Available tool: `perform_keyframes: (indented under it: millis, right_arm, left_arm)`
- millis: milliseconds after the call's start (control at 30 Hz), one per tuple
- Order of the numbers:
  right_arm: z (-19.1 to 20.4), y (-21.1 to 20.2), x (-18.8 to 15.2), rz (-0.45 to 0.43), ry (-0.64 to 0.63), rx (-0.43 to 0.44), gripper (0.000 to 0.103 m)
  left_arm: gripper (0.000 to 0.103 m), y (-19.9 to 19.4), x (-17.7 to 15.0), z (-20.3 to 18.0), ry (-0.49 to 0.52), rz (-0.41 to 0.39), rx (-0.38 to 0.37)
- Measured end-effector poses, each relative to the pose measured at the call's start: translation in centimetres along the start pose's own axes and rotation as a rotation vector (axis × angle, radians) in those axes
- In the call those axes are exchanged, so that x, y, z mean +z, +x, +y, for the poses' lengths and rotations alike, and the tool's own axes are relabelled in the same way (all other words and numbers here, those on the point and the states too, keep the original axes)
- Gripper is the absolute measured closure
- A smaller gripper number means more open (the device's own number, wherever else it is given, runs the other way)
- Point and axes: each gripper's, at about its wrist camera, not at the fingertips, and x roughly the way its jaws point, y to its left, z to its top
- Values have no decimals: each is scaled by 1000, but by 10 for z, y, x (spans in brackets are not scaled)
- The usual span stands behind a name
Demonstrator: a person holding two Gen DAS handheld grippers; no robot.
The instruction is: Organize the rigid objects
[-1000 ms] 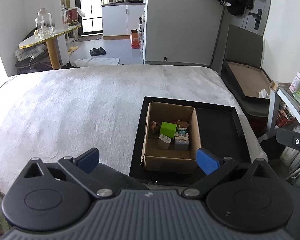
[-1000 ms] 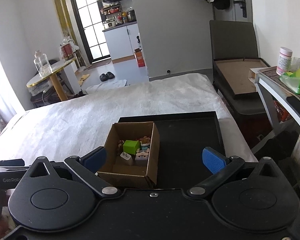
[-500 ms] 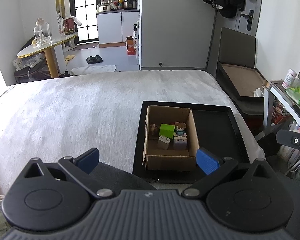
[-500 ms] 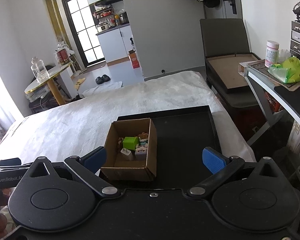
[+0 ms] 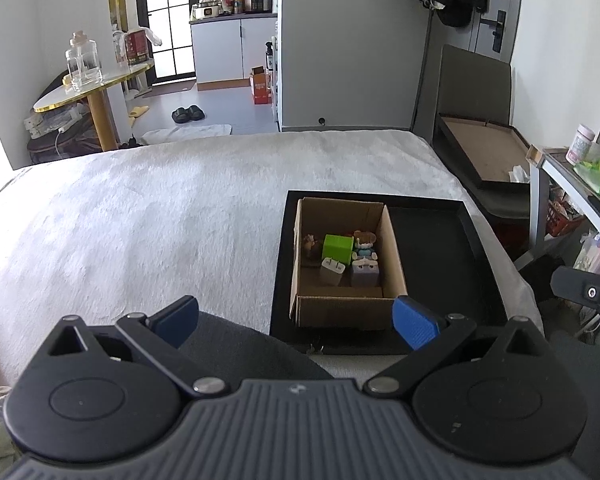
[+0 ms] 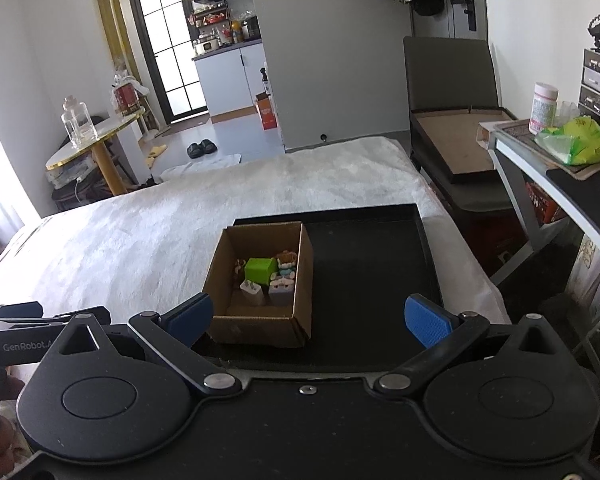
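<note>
An open cardboard box [image 5: 392, 248] [image 6: 304, 272] stands in the left half of a black tray [image 5: 432, 248] [image 6: 364, 256] on a white bed. Inside it lie a green cube [image 5: 337, 247] [image 6: 261, 271], a white plug adapter [image 5: 332, 271] [image 6: 251, 291], a pale purple block [image 5: 365, 273] [image 6: 281, 292] and small figurines [image 5: 365, 242] [image 6: 286, 263]. My left gripper [image 5: 296, 322] is open, held back near the bed's front edge. My right gripper [image 6: 308, 320] is open too, just short of the box. Nothing sits between either pair of blue pads.
The white bed cover [image 5: 160, 208] stretches left and back. A desk [image 6: 548, 160] with a green bag and a jar stands on the right. A dark chair with a flat box [image 6: 456, 136] is behind it. A round side table [image 5: 92, 84] with a glass jar is far left.
Both grippers have drawn back and risen a little, so the box and tray look smaller and sit further ahead. Both stay open.
</note>
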Motion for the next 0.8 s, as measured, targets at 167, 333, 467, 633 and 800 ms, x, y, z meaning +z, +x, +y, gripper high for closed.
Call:
perform_keyframes:
  millis: [167,333,467,633,800]
  right_arm:
    - [0,1,-3,8,-1,-3,0]
    - [2,0,-3,6,-8,1,0]
    - [2,0,-4,8,-14,2,0]
    - [2,-2,-3,8,-5,17,0]
    - [2,-1,-4,13,-8,11,0]
  left_arm:
    - [1,0,-1,0,2,1,-1]
    - [0,-1,-1,0,1,0,-4]
    - [0,-3,-1,-1,5,-2,-5]
    - [0,-2,0,-2,6,-1,-6]
    - [0,-3,0,-2,6,-5,-9]
